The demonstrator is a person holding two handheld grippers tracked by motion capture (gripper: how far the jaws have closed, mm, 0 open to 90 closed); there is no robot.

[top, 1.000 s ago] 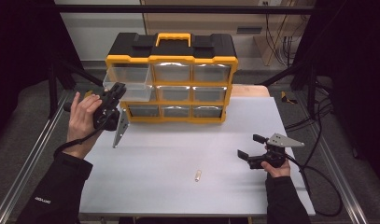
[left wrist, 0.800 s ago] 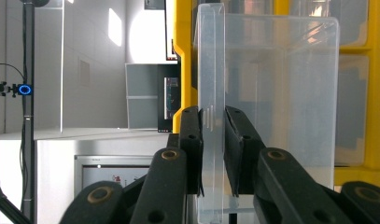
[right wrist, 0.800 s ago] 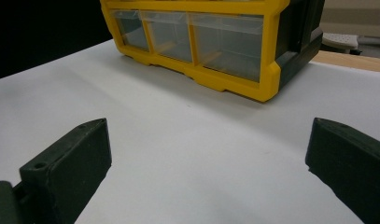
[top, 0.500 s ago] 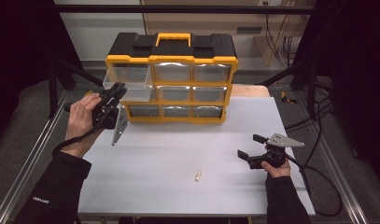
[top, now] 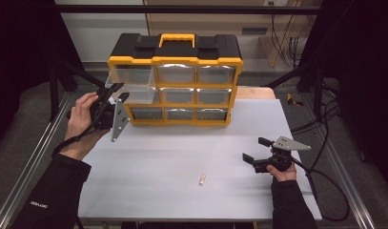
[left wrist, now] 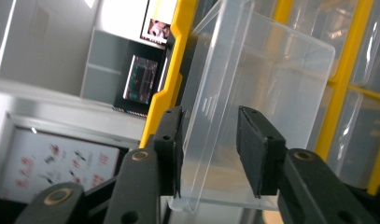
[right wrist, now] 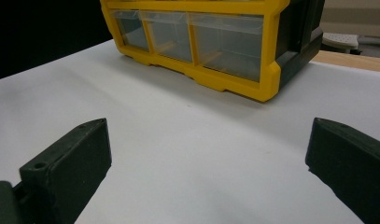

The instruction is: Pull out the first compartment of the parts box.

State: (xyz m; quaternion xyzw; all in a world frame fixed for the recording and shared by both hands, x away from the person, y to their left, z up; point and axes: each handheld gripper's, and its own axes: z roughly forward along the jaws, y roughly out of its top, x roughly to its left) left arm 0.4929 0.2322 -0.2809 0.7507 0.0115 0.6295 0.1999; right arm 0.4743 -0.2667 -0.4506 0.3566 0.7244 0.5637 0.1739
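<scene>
Now the left gripper [top: 116, 93] straddles the clear plastic drawer [top: 130, 85] pulled out of the yellow-and-black 9-drawer organizer [top: 175, 78].
Its jaws sit close either side of the drawer's front corner, grip uncertain; the right gripper [top: 256, 149] rests open-jawed on the white table [top: 163, 162], near a small pale cylinder [top: 201, 179].

Yellow-and-black organiser [top: 175, 83] with clear drawers [top: 130, 83], white tabletop [top: 158, 162], black grippers, small beige piece [top: 201, 179]

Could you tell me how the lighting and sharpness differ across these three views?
High view: table evenly lit, surroundings dark, slightly soft. Left gripper view: clear drawer fairly sharp, background washed out and blurred. Right gripper view: organizer sharp, near jaws softer, black at upper left.
</scene>
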